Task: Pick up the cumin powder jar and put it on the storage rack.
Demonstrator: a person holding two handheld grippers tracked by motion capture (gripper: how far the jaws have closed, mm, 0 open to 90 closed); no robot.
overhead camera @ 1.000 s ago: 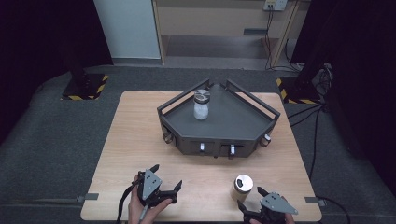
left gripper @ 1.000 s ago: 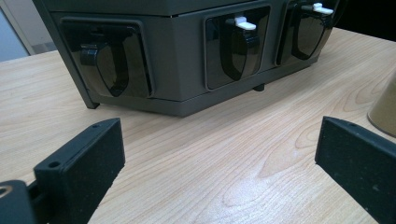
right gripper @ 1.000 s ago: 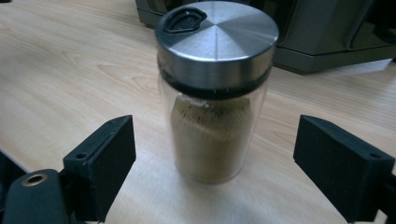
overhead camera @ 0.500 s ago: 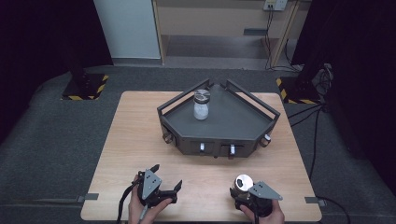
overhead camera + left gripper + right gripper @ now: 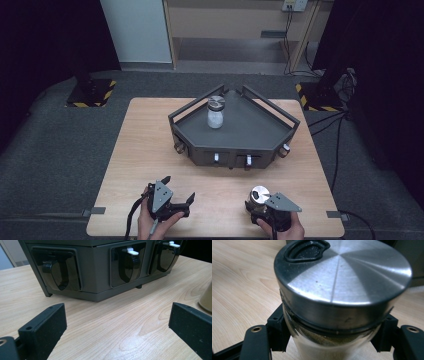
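Right gripper view shows the right gripper (image 5: 329, 340) clamped on a glass spice jar with a brushed steel lid (image 5: 342, 287), standing at 5 o'clock on the wooden surface (image 5: 150, 150). Gripped low on smooth glass, it could tip when lifted. A second ago those fingers stood wider, beside the jar. The left gripper (image 5: 172, 192) waits wide, empty.
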